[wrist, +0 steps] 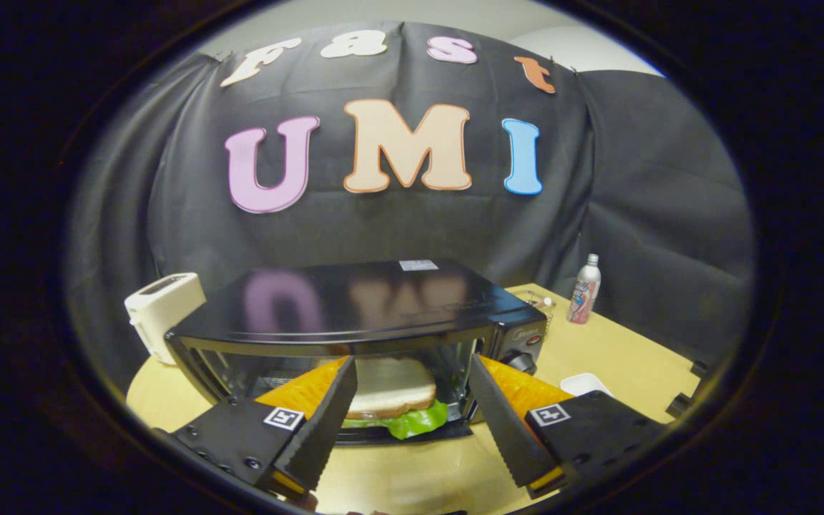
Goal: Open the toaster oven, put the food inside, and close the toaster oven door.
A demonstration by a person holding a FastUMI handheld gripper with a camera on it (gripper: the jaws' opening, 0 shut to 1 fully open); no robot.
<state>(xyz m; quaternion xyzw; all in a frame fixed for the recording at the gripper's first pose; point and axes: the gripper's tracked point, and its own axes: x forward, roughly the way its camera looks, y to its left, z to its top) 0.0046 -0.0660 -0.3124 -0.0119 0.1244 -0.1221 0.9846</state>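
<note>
A black toaster oven [355, 304] stands on the round wooden table [619, 343] just ahead of me, its door [419, 433] folded down flat at the front. A sandwich [390, 390] of white bread with green lettuce sits in the oven's mouth, above the lowered door. My gripper [412, 363] is open, its fingers [326, 422] spread wide to either side of the sandwich. The left finger is close to the bread and the right finger stands clear of it. The tips reach to the oven's front opening.
A white pop-up toaster [162, 307] stands to the oven's left. The oven's control knobs [523, 361] are on its right side. Beyond, to the right, are a small bottle [585, 290] and a white dish [584, 383].
</note>
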